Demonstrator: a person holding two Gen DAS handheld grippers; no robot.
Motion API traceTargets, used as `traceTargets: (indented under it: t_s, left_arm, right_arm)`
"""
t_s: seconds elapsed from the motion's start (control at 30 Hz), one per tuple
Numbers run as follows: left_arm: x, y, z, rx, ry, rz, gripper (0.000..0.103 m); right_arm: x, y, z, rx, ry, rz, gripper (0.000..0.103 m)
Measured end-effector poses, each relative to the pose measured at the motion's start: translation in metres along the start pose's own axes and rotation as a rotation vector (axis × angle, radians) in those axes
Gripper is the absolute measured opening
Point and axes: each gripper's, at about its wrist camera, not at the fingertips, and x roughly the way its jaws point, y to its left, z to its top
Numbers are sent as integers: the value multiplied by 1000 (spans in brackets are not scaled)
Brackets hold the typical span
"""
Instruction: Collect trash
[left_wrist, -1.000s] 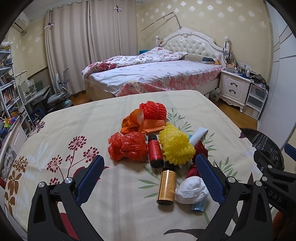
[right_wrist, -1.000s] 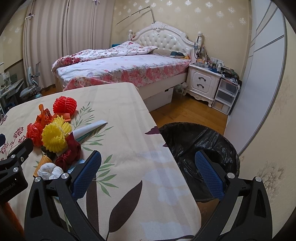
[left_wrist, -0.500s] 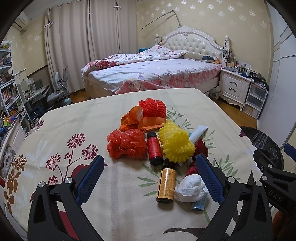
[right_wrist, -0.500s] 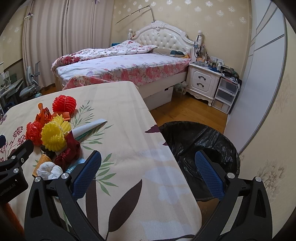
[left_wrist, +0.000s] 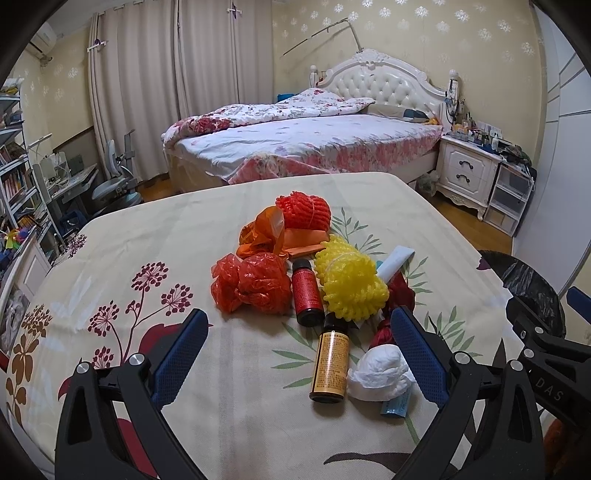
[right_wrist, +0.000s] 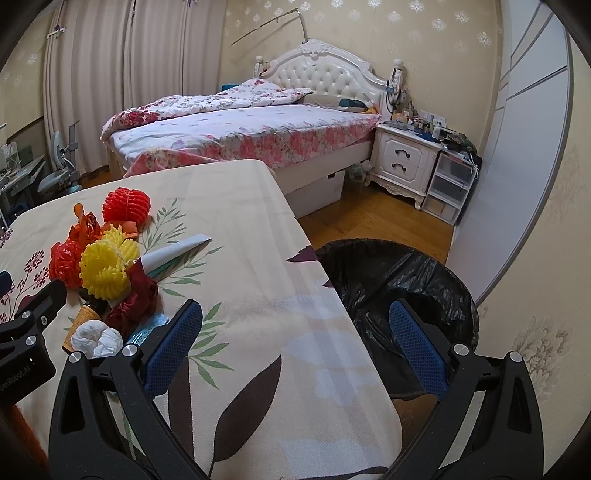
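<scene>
Over the last second the left gripper (left_wrist: 297, 349) has eased toward the trash pile, probably the amber bottle (left_wrist: 330, 363); both grippers gape empty, right gripper (right_wrist: 295, 341) near the bin (right_wrist: 402, 280).

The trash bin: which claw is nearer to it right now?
Right. The right claw hangs open at the table edge with the trash bin just ahead; the left claw sits over the trash pile, bin off to its right.
</scene>
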Motion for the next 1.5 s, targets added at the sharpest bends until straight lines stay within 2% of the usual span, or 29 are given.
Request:
traceTargets:
  t_s: [0.87, 1.27, 1.37, 1.4, 1.43, 1.5]
  left_arm:
    - [3, -4, -9, 1, 23, -14, 97]
    - [-4, 24, -14, -26, 67, 9, 96]
    - [-8, 34, -16, -28, 60, 33, 96]
    - [-8, 38, -15, -28, 59, 38, 95]
    - [-9, 43, -15, -29, 56, 45, 93]
    - [-9, 54, -14, -34, 56, 60, 81]
  right_arm:
    - [7, -2, -14, 1, 17, 4, 99]
    - [-7, 24, -30, -36, 38, 46, 98]
    - [-13, 38, -35, -60, 50, 70, 92]
    - [-15, 42, -35, -66, 59, 80, 86]
    - [-14, 44, -32, -70, 69, 92, 82]
    - [-18, 55, -34, -84, 83, 119, 80]
